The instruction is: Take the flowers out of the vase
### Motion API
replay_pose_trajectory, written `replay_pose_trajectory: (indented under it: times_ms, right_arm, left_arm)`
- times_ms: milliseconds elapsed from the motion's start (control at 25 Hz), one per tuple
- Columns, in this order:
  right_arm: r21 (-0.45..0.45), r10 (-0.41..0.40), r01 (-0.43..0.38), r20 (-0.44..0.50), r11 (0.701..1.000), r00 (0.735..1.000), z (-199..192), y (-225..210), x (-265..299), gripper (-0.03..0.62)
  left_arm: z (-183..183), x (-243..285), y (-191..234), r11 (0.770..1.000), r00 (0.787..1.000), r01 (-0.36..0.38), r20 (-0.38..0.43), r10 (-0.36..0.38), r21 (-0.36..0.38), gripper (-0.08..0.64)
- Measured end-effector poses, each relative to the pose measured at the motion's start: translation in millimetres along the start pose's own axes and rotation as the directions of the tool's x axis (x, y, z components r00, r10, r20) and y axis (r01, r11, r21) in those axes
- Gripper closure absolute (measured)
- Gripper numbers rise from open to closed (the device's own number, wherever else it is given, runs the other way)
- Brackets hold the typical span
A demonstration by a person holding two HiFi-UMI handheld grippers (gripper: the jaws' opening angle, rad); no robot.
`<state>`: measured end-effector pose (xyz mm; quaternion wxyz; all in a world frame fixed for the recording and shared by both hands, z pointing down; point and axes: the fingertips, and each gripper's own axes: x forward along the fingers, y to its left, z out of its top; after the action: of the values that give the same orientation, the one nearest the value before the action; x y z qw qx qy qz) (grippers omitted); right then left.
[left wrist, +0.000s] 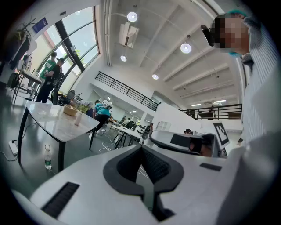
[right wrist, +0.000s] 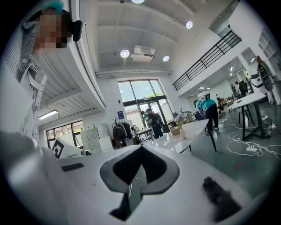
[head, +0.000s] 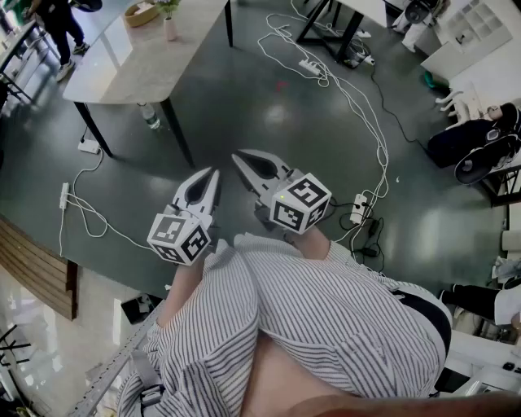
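A small pale vase with flowers (head: pixel 169 24) stands on a light-topped table (head: pixel 122 65) far off at the upper left of the head view. It also shows as the small vase (left wrist: pixel 77 118) in the left gripper view and the vase (right wrist: pixel 182 130) in the right gripper view. My left gripper (head: pixel 213 173) and right gripper (head: pixel 238 155) are held side by side in front of the person's striped shirt, over the dark floor and well short of the table. Both are shut with nothing between the jaws. The left gripper (left wrist: pixel 141 147) and right gripper (right wrist: pixel 141 148) point level.
A shallow basket (head: pixel 142 12) sits beside the vase. A plastic bottle (head: pixel 149 116) stands on the floor by a table leg. White cables (head: pixel 358 106) and power strips (head: pixel 359 208) trail across the floor. People stand near the table's far end (left wrist: pixel 52 79). More desks lie at the top right.
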<state>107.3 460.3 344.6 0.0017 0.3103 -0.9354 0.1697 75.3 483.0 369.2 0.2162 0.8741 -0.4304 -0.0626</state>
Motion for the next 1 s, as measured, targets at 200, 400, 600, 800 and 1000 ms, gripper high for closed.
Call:
replay_pose_trajectory:
  times_ms: [200,400,600,800,1000]
  right_arm:
    - [0.014,0.017,-0.017,-0.017,1.0,1.0,-7.1,6.8,-1.6,0.577]
    - [0.004,0.019,-0.019,-0.027,1.0,0.999,-9.9,6.7,-6.9,0.577]
    - [0.032,-0.011,0.011,-0.014,0.999,1.0,-11.6,-1.5,-9.1,0.577]
    - [0.014,-0.012,0.012,-0.028,1.0,1.0,-10.8,-6.4,-7.5,0.577]
    - [0.021,-0.01,0.011,-0.032,1.0,0.999,-10.4,-14.8,-7.6,0.577]
  left_arm:
    - [-7.2,-5.5,-3.9,0.998,0.999,-0.026,-0.036,0.028,0.056,0.549]
    - [-11.9,-4.6,-5.9,0.997,0.997,-0.036,-0.061,0.041,0.07,0.549]
    - [-12.3,-1.5,-7.9,0.996,0.998,-0.034,-0.057,0.038,0.079,0.549]
    - [-17.6,5.7,2.4,0.99,0.99,-0.083,-0.106,0.095,0.115,0.549]
    - [-13.4,11.4,5.3,0.991,0.991,-0.093,-0.089,0.102,0.1,0.549]
